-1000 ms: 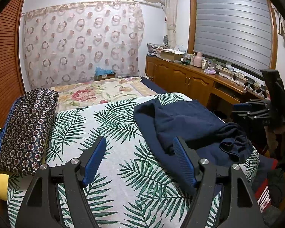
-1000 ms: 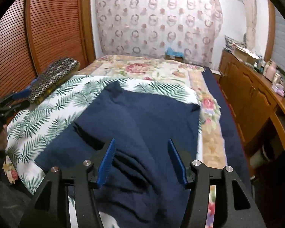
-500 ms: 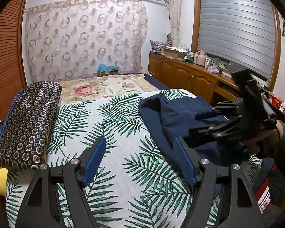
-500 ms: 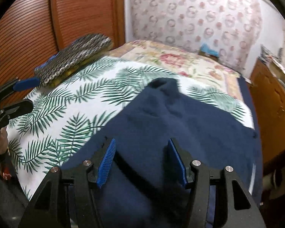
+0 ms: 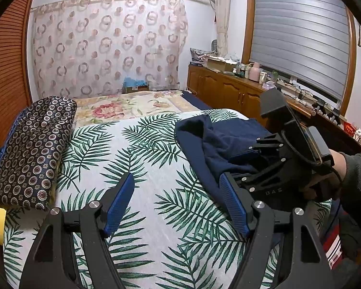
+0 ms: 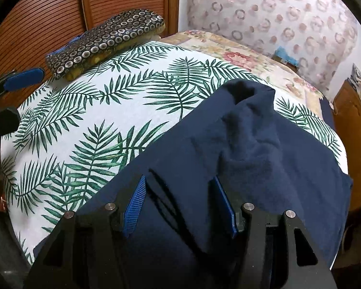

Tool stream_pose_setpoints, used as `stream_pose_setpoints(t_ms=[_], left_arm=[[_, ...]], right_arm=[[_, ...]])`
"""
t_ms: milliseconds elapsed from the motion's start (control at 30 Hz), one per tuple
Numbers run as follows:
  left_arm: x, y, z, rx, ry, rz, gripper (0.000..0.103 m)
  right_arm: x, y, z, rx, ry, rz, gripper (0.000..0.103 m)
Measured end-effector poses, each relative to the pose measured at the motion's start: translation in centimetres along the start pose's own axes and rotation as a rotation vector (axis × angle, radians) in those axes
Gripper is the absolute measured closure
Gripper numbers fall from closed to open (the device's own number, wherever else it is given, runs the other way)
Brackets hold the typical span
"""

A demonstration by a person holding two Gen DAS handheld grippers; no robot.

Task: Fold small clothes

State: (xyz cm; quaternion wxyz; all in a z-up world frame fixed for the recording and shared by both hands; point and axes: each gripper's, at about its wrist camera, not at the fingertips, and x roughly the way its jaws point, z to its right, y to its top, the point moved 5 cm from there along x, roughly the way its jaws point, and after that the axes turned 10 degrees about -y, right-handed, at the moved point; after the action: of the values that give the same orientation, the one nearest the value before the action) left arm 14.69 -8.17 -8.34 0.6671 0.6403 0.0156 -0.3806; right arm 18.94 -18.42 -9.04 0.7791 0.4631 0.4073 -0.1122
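A crumpled navy blue garment (image 6: 264, 159) lies on the palm-leaf bedsheet (image 6: 89, 125) at the bed's right side. It also shows in the left wrist view (image 5: 219, 139). My right gripper (image 6: 180, 202) is open, low over the garment's near part, with cloth between and under its blue pads. In the left wrist view the right gripper (image 5: 250, 161) rests on the garment's right side. My left gripper (image 5: 175, 204) is open and empty above the bare sheet, left of the garment.
A dark circle-patterned pillow (image 5: 29, 147) lies at the bed's left edge over a yellow one. A floral blanket (image 5: 122, 106) covers the far bed. A wooden cabinet (image 5: 231, 91) with clutter runs along the right wall. A slatted wooden wardrobe (image 6: 60, 14) stands left.
My right gripper has swung in over the garment and come down low onto it. My left gripper has stayed nearly still over the sheet.
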Motion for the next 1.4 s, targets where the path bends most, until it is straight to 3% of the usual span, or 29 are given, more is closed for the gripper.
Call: stream_pose_setpoints(t_ms=[33, 100, 167, 300, 433, 633, 700, 833, 1033, 1200, 1400], left_arm=[[0.0, 0.0, 0.0, 0.001, -0.001, -0.001, 0.029], [0.1, 0.0, 0.1, 0.003, -0.004, -0.003, 0.029], [0.2, -0.1, 0.2, 0.007, -0.006, -0.005, 0.029], [0.5, -0.2, 0.5, 0.014, -0.013, -0.012, 0.029], [0.7, -0.4, 0.8, 0.018, -0.019, -0.017, 0.029], [1.0, -0.6, 1.1, 0.016, -0.034, -0.023, 0.029], [1.1, -0.7, 1.3, 0.017, -0.041, -0.027, 0.029], [1.5, -1.1, 2.0, 0.030, -0.055, -0.043, 0.029], [2.1, -1.5, 2.9, 0.040, -0.074, -0.063, 0.029], [2.3, -1.4, 3.6, 0.051, -0.080, -0.067, 0.028], [2.5, -1.5, 4.2, 0.057, -0.077, -0.073, 0.028]], right_arm=[[0.1, 0.1, 0.1, 0.003, 0.000, 0.003, 0.044], [0.0, 0.1, 0.1, -0.001, -0.007, 0.016, 0.059], [0.0, 0.1, -0.1, -0.001, -0.023, 0.033, 0.092], [-2.1, 0.4, 1.8, 0.065, -0.021, 0.084, 0.094], [-5.2, 1.2, 5.9, 0.162, -0.107, 0.164, 0.094], [-6.2, 1.7, 13.5, 0.273, -0.299, 0.162, 0.094], [-4.9, 1.7, 15.7, 0.299, -0.363, 0.115, 0.094], [-0.6, 0.1, 18.4, 0.366, -0.403, -0.032, 0.091], [-0.3, -0.8, 17.4, 0.366, -0.412, -0.054, 0.047], [-3.9, -1.2, 17.0, 0.361, -0.381, 0.004, 0.046], [-7.5, -4.2, 12.7, 0.340, -0.318, 0.069, 0.046]])
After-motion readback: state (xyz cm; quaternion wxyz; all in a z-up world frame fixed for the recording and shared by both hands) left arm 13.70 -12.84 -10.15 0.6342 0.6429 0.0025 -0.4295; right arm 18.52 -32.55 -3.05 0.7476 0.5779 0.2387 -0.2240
